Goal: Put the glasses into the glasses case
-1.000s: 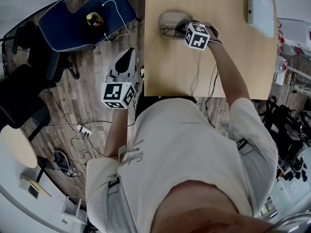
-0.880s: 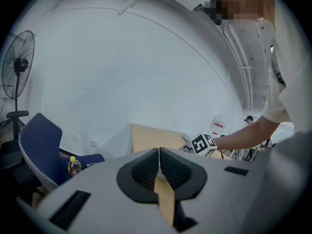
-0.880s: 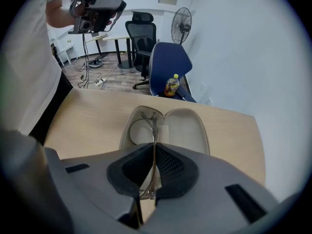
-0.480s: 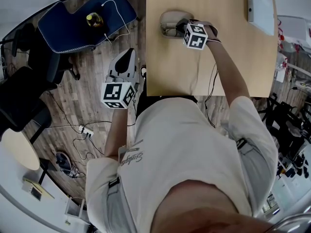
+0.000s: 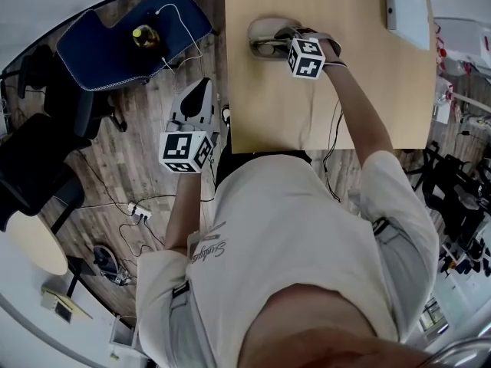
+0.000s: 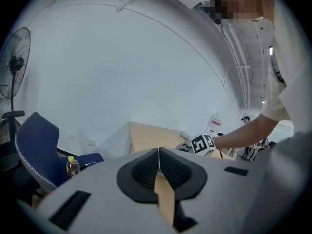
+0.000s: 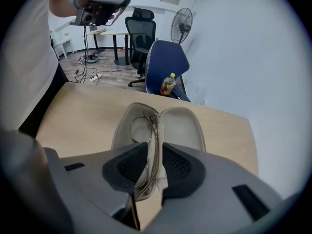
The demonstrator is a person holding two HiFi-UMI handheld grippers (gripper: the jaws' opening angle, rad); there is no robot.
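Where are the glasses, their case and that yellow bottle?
glasses (image 7: 154, 130): right gripper view, on the folded metal frame.
case (image 7: 184, 126): right gripper view, on the lining of its open half.
bottle (image 7: 167, 85): right gripper view, on its yellow body.

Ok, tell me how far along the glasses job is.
Done: the glasses case lies open on the table. In hand: the right hand-held gripper is shut on the glasses, held on edge with their far end over the open case. Left: lower them in, let go, then likely shut the lid. The left hand-held gripper is shut on nothing, away from the table.
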